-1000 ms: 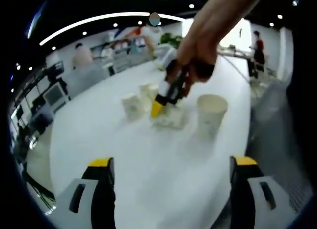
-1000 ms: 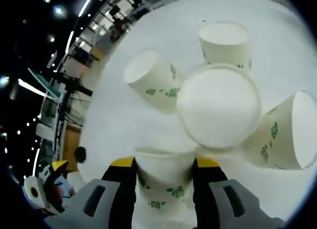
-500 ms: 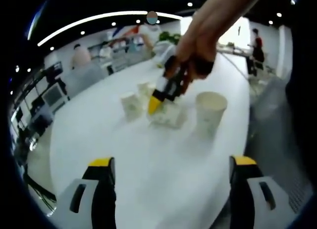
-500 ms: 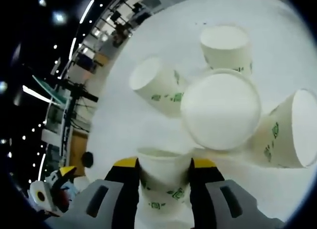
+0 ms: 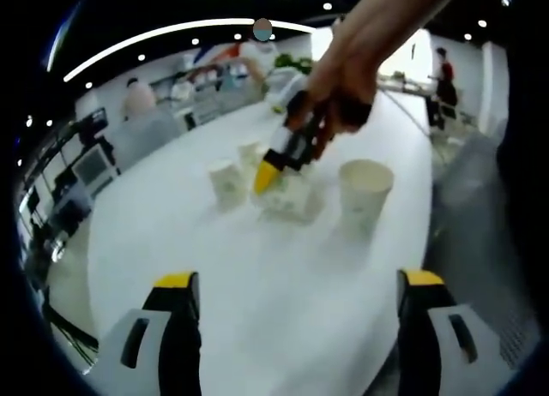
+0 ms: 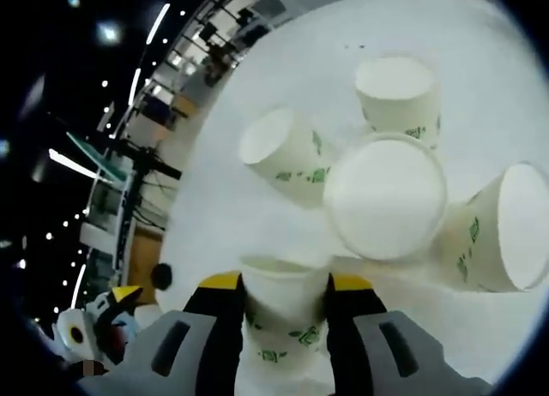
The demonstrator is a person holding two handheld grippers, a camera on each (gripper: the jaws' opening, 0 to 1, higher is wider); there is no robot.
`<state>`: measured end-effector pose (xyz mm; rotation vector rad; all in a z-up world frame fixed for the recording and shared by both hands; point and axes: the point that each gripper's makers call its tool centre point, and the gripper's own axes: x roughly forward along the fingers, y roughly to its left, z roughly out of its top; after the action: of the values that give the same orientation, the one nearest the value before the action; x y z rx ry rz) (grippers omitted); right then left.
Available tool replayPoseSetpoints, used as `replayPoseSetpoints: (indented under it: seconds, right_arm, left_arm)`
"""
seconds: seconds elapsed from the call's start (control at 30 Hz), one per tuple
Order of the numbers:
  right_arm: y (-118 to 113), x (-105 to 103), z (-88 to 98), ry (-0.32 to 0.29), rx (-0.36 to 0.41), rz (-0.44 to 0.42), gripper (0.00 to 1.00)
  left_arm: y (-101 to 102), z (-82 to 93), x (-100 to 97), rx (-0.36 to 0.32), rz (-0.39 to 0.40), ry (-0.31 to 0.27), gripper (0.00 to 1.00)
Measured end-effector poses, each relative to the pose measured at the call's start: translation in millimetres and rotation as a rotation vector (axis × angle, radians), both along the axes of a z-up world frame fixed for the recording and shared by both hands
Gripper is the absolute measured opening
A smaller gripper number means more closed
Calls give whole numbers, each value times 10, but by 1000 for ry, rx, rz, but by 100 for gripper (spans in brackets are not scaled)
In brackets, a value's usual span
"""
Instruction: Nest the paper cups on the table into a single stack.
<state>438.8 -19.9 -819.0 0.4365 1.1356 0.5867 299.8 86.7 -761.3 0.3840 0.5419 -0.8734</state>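
Table (image 5: 171, 233) was white and long, its near half bare in the left gripper view; the right edge curved close beside one upright cup (image 5: 364, 193). Left gripper (image 5: 292, 327) hung low over the bare stretch, jaws spread wide, nothing between them. Right gripper (image 5: 273, 169) came into that view held by a hand (image 5: 347, 79), yellow tip down among the cups, well clear of the edge.

Right gripper view: right gripper (image 6: 279, 319) was clamped on a held cup (image 6: 279, 315), both jaws pressed to its sides. Beyond it sat a cluster of four cups, white paper with green leaf print: a middle cup (image 6: 386, 195), a back cup (image 6: 396, 87), a left cup (image 6: 283, 147) and a right cup (image 6: 502, 229). Bare table lay to the left of the cluster.
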Motion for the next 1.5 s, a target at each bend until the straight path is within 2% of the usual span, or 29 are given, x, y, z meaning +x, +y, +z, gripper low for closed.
replayPoseSetpoints:
  seconds: [0.13,0.3,0.37,0.67,0.8,0.93,1.1,1.17,1.2,1.33,1.37,1.5]
  right_arm:
    - [74,-24,79,-3,35,0,34]
    - [159,45,204,-64,70,35,34]
    - [149,-9,203,-41,57,48,33]
    - [97,-2,303,-79,81,34,33]
    - [102,-14,408,-105,103,39,33]
    - [141,28,569,-174,138,80,33]
    - [140,82,808,-228,204,67,32]
    - [161,116,972,-277,259,49,32]
    - [152,103,983,-272,258,50,32]
    - [124,107,1216,-344,299,63,32]
    - [111,120,1278,-379,304,73,32]
    - [80,125,1437,-436,348,83,33]
  left_arm:
    - [0,6,14,-1,-5,-2,94]
    - [8,9,30,-5,-7,1,94]
    - [4,17,30,-6,-8,0,94]
    - [15,27,35,-9,-2,0,94]
    - [10,11,8,-5,-7,4,94]
    - [20,8,13,-14,4,6,94]
    - [52,30,38,-25,20,4,94]
    - [65,39,50,-27,24,0,93]
    - [67,40,53,-28,24,0,93]
    - [73,51,58,-30,31,1,93]
    - [72,50,57,-30,30,0,93]
    - [53,48,42,-27,19,-2,93]
